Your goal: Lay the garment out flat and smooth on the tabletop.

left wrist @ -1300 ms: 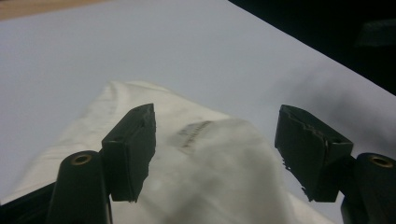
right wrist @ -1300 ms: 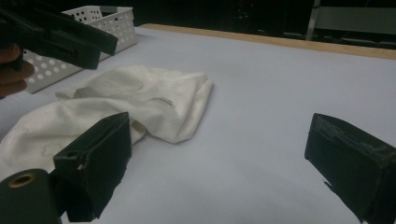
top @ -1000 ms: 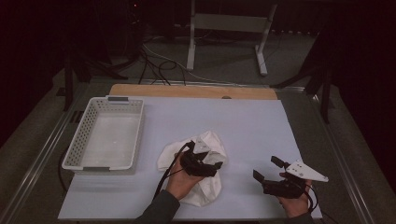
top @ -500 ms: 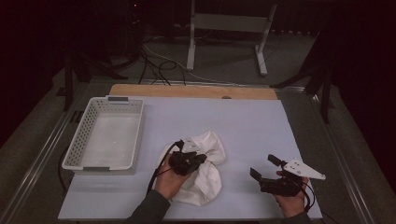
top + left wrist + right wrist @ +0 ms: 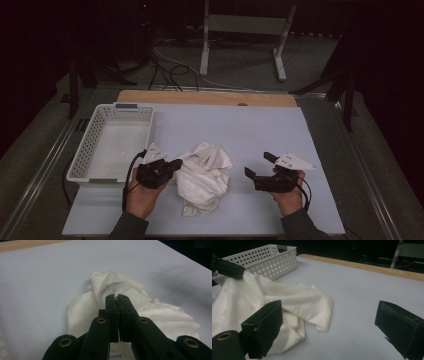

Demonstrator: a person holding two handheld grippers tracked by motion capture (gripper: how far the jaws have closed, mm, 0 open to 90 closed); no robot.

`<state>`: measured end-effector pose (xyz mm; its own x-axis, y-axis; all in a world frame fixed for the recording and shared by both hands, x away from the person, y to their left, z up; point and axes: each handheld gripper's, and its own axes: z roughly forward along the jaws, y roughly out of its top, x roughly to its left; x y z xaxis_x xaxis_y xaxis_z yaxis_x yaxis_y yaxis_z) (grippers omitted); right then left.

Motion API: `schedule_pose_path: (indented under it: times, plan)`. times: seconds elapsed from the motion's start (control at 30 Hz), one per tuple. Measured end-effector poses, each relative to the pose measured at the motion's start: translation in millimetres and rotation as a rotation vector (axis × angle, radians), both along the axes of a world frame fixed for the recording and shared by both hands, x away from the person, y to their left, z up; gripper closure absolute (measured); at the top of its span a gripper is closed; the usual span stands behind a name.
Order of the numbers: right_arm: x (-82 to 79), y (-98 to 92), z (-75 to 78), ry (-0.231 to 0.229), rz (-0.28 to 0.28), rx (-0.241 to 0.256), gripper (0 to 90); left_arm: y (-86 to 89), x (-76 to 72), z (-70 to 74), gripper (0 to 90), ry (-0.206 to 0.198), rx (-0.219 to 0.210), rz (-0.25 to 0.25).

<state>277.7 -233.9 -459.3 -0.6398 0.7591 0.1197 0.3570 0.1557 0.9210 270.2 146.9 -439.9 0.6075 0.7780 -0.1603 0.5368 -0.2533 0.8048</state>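
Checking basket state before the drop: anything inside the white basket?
The white basket looks empty: bare white floor in the high view. The white cloth lies outside on the table; near-wall corner hidden.

Printed lettering on the white cloth (image 5: 117,286) is too small to read; the left hand-held gripper (image 5: 115,297) hides the cloth's near part.

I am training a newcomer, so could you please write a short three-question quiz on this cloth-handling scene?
1. True or false: the left gripper is shut.
2. The right gripper is: A) open, B) shut on the cloth.
3. On which side of the cloth does the basket stand in the high view?

Key: 1 true; 2 A; 3 left.
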Motion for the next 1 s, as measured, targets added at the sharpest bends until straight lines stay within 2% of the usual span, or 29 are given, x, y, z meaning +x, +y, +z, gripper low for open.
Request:
schedule_pose_path:
  times: [0.07,0.13,0.17,0.23,0.27,0.3,0.37,0.4,0.53,0.7,0.87,0.9,0.93,0.97,1.0]
  plan:
    - [3.9,3.7,0.5,0.0,0.005,0.0,8.0,4.5,-2.3,0.4,87.2,-0.003,-0.003,0.012]
    - [15.6,14.8,0.5,0.008,0.011,-0.008,8.8,17.1,-10.1,1.8,87.2,-0.005,-0.02,0.035]
    - [19.2,18.7,-0.2,0.017,0.013,-0.009,9.8,17.1,-10.1,1.8,87.1,-0.005,-0.02,0.035]
    - [19.2,18.7,-0.2,0.017,0.013,-0.009,9.8,21.1,-13.2,2.3,87.1,-0.007,-0.024,0.042]
    - [24.0,22.7,-1.5,0.025,0.016,-0.02,10.4,26.2,-17.2,2.8,87.1,-0.011,-0.026,0.054]
    - [32.3,34.4,-4.8,0.047,0.027,-0.037,13.5,31.3,-21.0,3.2,87.0,-0.014,-0.03,0.064]
    - [34.8,38.6,-6.1,0.054,0.034,-0.05,14.2,33.1,-22.9,3.5,87.0,-0.017,-0.03,0.071]
    - [39.9,46.8,-8.8,0.064,0.033,-0.082,15.7,35.3,-24.8,4.2,87.0,-0.018,-0.031,0.077]
    - [47.2,54.9,-12.3,0.09,0.037,-0.094,18.9,44.0,-31.2,8.3,87.0,-0.033,-0.042,0.094]
    - [56.7,65.9,-22.1,0.142,0.041,-0.121,28.1,52.7,-37.1,10.6,86.9,-0.046,-0.052,0.126]
    - [61.5,73.6,-31.9,0.175,0.057,-0.148,34.8,56.3,-38.6,12.3,86.8,-0.051,-0.057,0.134]
    - [64.3,77.2,-37.0,0.202,0.055,-0.157,38.9,56.3,-38.5,12.1,86.7,-0.05,-0.061,0.132]
    - [64.3,77.2,-37.0,0.202,0.055,-0.157,38.9,56.3,-38.5,12.1,86.7,-0.05,-0.061,0.132]
    - [66.4,80.9,-41.4,0.219,0.049,-0.173,46.1,55.7,-38.4,12.1,86.7,-0.051,-0.063,0.131]
    - [67.4,82.5,-43.6,0.224,0.045,-0.18,48.0,54.1,-38.2,12.1,86.6,-0.052,-0.066,0.121]
